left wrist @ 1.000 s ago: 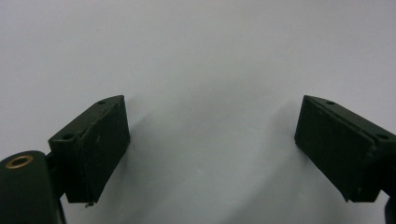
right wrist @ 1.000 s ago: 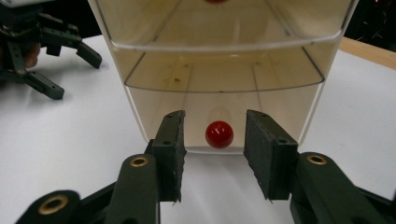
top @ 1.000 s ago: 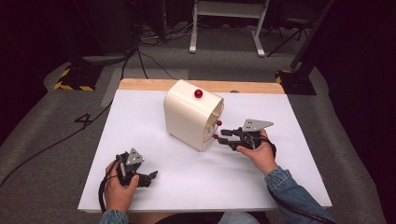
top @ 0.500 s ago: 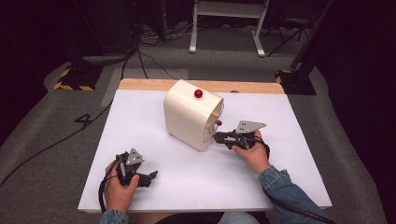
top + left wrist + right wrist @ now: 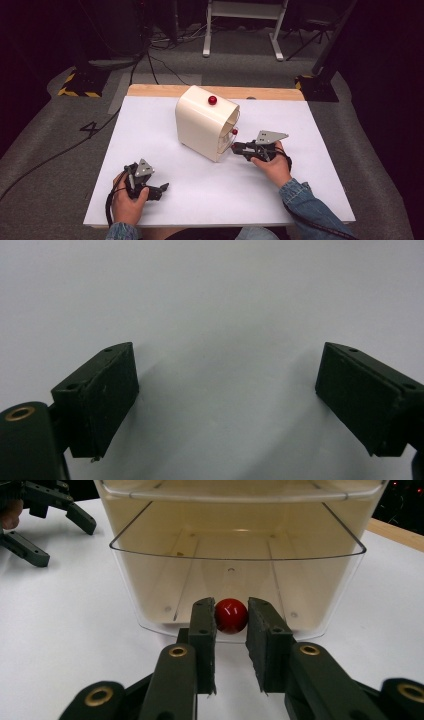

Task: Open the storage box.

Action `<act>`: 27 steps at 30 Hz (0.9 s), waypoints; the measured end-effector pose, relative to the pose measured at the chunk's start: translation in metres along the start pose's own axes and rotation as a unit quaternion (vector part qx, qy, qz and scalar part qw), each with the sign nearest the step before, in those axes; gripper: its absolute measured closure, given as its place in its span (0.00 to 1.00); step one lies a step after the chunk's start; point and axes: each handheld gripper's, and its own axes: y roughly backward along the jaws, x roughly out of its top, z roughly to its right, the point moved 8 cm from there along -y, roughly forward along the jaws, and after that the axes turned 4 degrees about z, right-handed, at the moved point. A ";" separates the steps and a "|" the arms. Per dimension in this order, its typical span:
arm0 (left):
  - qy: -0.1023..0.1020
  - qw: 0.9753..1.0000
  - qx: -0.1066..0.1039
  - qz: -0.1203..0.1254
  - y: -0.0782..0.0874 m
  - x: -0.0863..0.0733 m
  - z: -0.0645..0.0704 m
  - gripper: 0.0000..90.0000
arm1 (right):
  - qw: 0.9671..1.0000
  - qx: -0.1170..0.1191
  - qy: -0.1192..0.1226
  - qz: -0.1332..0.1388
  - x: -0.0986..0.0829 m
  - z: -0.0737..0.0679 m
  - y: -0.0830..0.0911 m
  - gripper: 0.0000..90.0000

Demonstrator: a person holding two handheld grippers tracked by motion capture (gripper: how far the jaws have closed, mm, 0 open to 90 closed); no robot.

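Observation:
A cream box [image 5: 202, 127] with clear drawers stands mid-table, with one red knob [image 5: 212, 100] on its top and another [image 5: 233, 131] on its front. My right gripper [image 5: 235, 147] reaches the box's lower front. In the right gripper view its jaws [image 5: 231, 612] press on both sides of the lower clear drawer's [image 5: 235, 555] red knob [image 5: 231, 616]. My left gripper [image 5: 162, 189] rests on the table at the front left, held in a hand. Its jaws [image 5: 227, 385] stand wide apart over bare white surface.
The white table top [image 5: 300, 125] has a wooden strip [image 5: 270, 93] along its far edge. A second clear drawer [image 5: 240, 492] sits above the gripped one. The left gripper [image 5: 67, 542] shows far off in the right gripper view. Cables and a stand are on the floor beyond.
My right gripper has moved left to the box's front and its jaws have come together around the lower red knob. The left gripper has stayed put.

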 end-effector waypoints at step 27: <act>-0.001 1.000 -0.001 -0.002 0.000 0.000 -0.001 0.12 | 1.000 -0.021 -0.008 0.002 -0.012 -0.008 0.068 0.82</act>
